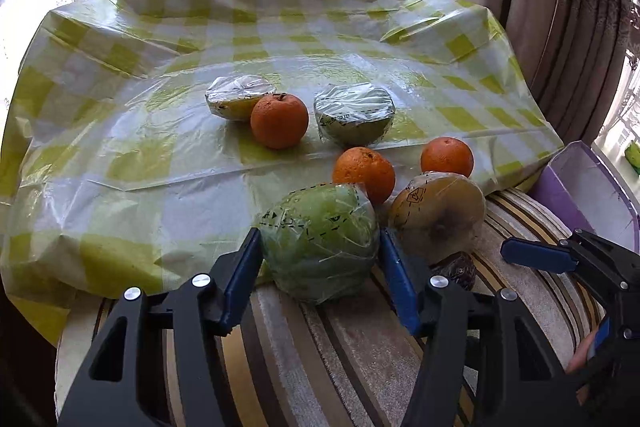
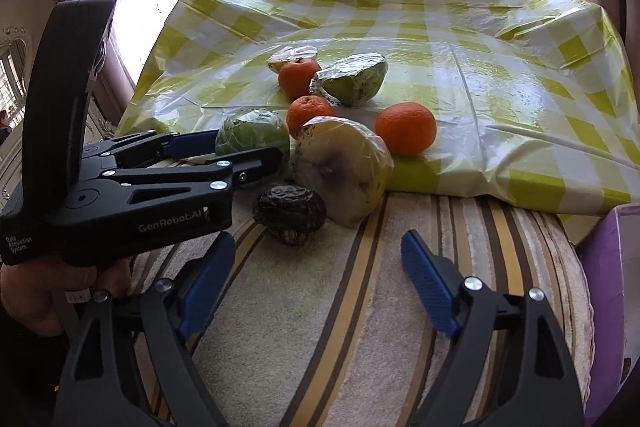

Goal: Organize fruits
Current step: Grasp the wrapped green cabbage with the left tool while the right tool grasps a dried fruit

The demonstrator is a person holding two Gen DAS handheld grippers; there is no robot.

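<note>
Three oranges sit on the table: one far back [image 1: 279,121], one in the middle [image 1: 364,173], and one off to the right [image 1: 447,157]. They lie on a shiny green and white checked cloth [image 1: 120,131]. Two wrapped fruit halves rest back there too, one [image 1: 239,97] touching the far orange and one [image 1: 354,114] just beside it.

Near the front edge of the cloth is a green fruit in clear wrap [image 1: 320,241]. The left gripper [image 1: 320,277] has one blue finger on each side of it, with the left pad pressed on the wrap and the right pad at its edge. It looks like it is squeezing the fruit, which sits partly on the striped mat [image 1: 360,347].

Just to the right is a pale yellow wrapped fruit half [image 2: 340,169], leaning with its cut face toward us. A dark wrinkly fruit [image 2: 290,213] lies on the mat in front of it.

The right gripper [image 2: 318,291] hangs over the bare mat. Its blue fingers are spread wide and nothing is between them.

A purple box [image 1: 580,183] stands at the right side. A hand [image 2: 36,291] grips the left tool's handle.
</note>
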